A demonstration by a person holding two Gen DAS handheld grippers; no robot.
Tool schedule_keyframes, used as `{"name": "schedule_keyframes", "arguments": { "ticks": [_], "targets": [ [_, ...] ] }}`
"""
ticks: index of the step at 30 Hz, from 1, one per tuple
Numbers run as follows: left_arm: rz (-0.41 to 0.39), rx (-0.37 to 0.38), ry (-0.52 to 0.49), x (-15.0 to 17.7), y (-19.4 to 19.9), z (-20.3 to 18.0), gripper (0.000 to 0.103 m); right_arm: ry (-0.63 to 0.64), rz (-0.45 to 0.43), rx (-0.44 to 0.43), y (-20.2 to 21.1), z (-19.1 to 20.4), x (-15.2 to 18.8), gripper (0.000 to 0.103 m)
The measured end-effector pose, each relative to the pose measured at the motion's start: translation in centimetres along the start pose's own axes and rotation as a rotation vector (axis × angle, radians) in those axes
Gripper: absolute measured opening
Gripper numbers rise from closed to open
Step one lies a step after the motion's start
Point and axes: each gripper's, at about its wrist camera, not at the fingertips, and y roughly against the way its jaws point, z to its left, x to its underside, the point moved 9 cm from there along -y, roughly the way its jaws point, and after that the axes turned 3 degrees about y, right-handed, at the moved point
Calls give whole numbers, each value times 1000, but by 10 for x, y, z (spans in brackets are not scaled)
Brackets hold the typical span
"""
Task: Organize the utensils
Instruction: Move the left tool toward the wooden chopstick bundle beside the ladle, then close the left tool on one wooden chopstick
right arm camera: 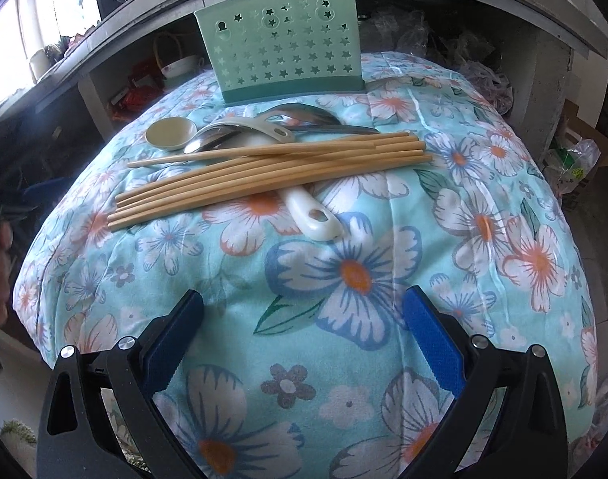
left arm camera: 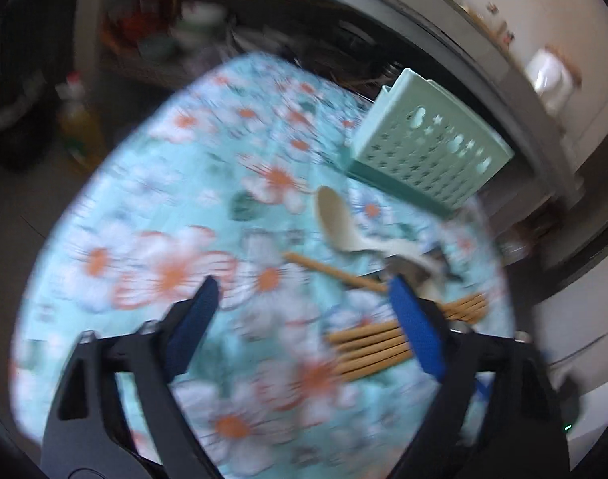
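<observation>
A: Which step is the person working on here?

B: The approach, I'd judge. Nothing is sitting in the green holder (right arm camera: 282,56) that I can see, and every utensil is lying loose on the flowered cloth (right arm camera: 384,319) covering the bench.

A: Where exactly is the pile lying?

B: Just in front of the holder, which is standing upright at the far edge. The chopsticks (right arm camera: 264,171) are lying in a fanned bundle across the white spoon (right arm camera: 316,219), whose handle is sticking out toward the camera. The cream spoon (right arm camera: 172,131) and the metal spoons (right arm camera: 304,117) are resting behind them, touching one another.

A: And the tools?

B: The left tool (left arm camera: 304,295) is standing wide, with nothing between its pads; its view is blurring, and its right-side finger is showing just over the chopsticks (left arm camera: 368,347). The right tool (right arm camera: 304,303) is also gaping wide and empty, hovering well short of the pile.

A: So what is the next move calling for?

B: Probably closing on one item, likely a chopstick end, lifting it clear of the stack without dragging the rest, then dropping it upright into the holder (left arm camera: 428,151).
</observation>
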Motion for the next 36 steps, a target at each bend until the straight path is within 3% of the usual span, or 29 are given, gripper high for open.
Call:
{"name": "schedule_keyframes", "arguments": {
  "ticks": [1,3,7,11,13,14,18,21,25,30,36],
  "targets": [
    [25,53,37,-1,-6,-2,63,2,1,2,0,0,0,97],
    [71,125,99,3,-18,-9,57,3,3,7,-1,0,0,97],
    [138,176,253,7,-45,5,43,14,6,22,-3,1,-1,97],
    [155,256,445,4,-60,24,33,16,7,27,-4,1,-3,97],
    [169,265,485,5,-65,27,21,16,5,32,-6,1,-4,97],
    [172,269,497,7,-67,27,20,16,4,34,-6,1,-4,97],
    [167,287,555,7,-68,29,20,17,1,38,-6,1,-4,97],
    [175,334,688,7,-68,35,22,16,3,35,-6,1,-4,97],
    [196,415,835,6,-66,35,38,16,2,35,-6,1,-4,97],
    [222,351,859,12,-67,28,41,15,1,36,-6,1,-5,97],
    [196,282,904,10,-76,33,39,12,-2,33,-5,1,-4,97]
  ]
}}
